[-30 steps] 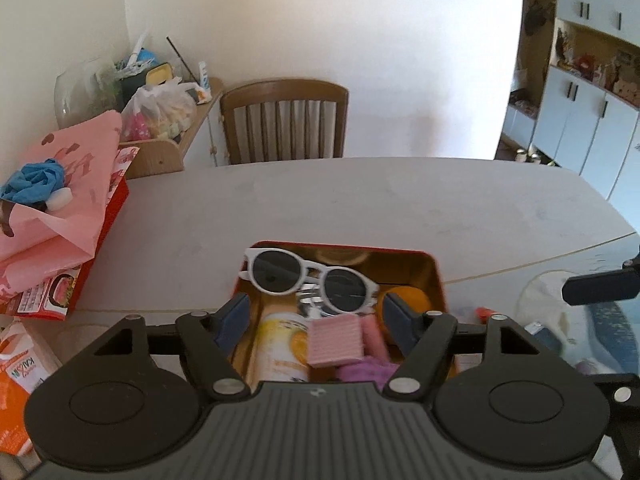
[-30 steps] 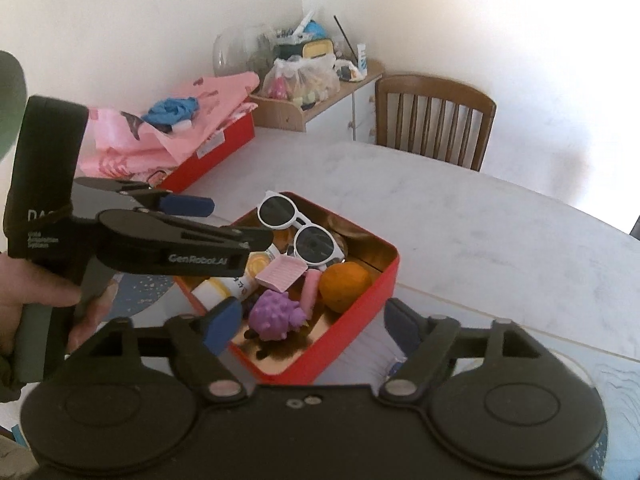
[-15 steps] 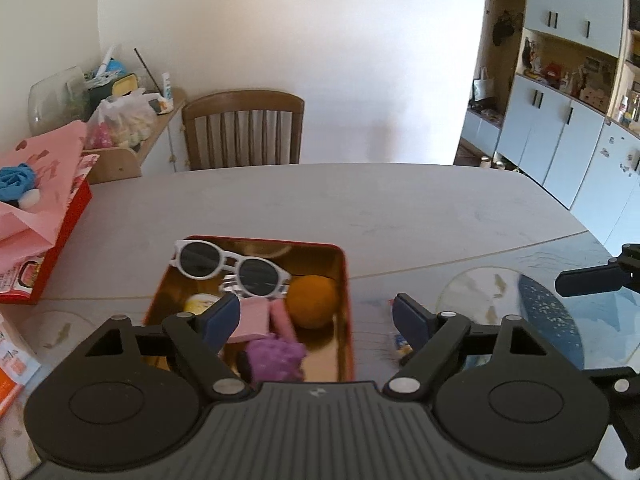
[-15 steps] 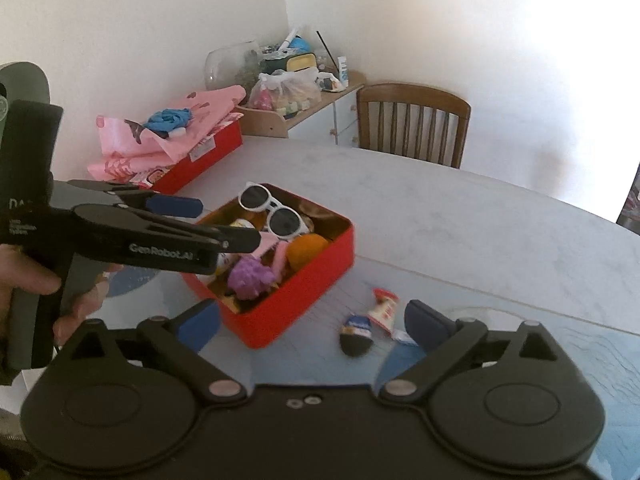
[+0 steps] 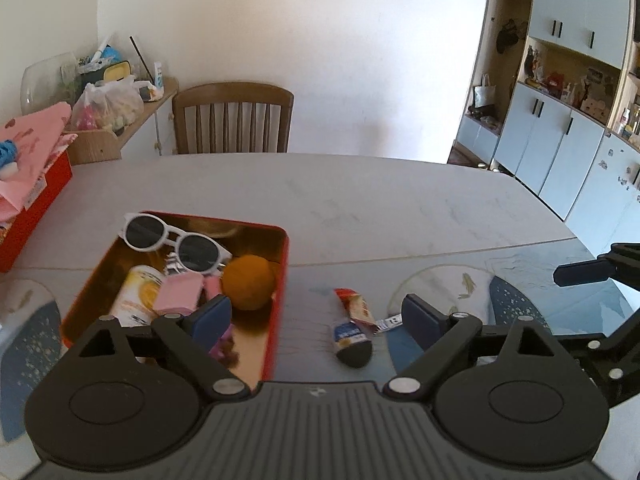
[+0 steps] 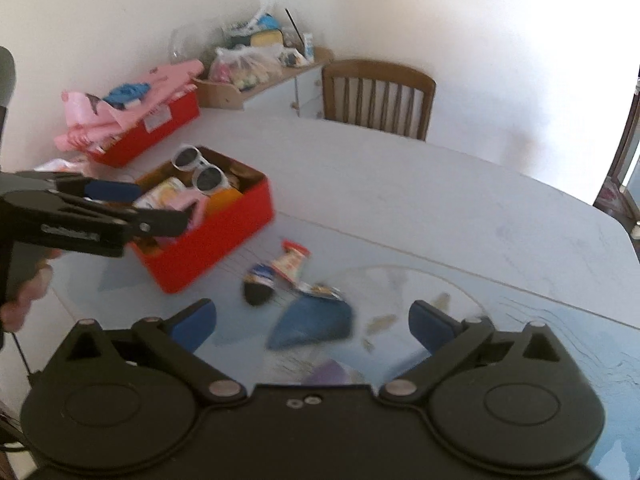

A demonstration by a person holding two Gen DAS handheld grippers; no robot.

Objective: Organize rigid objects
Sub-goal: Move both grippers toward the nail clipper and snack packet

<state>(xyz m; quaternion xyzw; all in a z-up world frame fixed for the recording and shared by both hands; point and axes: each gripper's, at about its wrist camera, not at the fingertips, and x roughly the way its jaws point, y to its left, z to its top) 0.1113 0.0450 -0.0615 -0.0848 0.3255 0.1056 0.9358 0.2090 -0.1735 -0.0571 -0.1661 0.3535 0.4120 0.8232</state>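
A red tin [image 5: 280,280] holds white sunglasses [image 5: 176,240], an orange ball [image 5: 248,282], a pink block [image 5: 178,298] and a yellow tube [image 5: 138,292]. Just right of the tin, two small snack packets [image 5: 352,322] lie on the placemat. My left gripper [image 5: 316,316] hovers over the tin's right edge and the packets. Its jaws are opening and grip nothing. My right gripper [image 6: 314,324] hangs above the placemat, short of the packets [image 6: 280,270]. Its jaws are also opening and empty. The tin [image 6: 208,240] and left gripper [image 6: 148,208] appear at the left there.
A second red box [image 6: 160,120] piled with pink cloth stands at the table's far left. A wooden chair [image 5: 232,120] is behind the table, with a cluttered sideboard [image 5: 120,120] beside it. Cabinets [image 5: 560,140] line the right wall. A person's hand [image 6: 24,300] holds the left gripper.
Both grippers have shifted right, away from above the tin, and their jaws have spread wider. The snack packets have come into view beside the tin.
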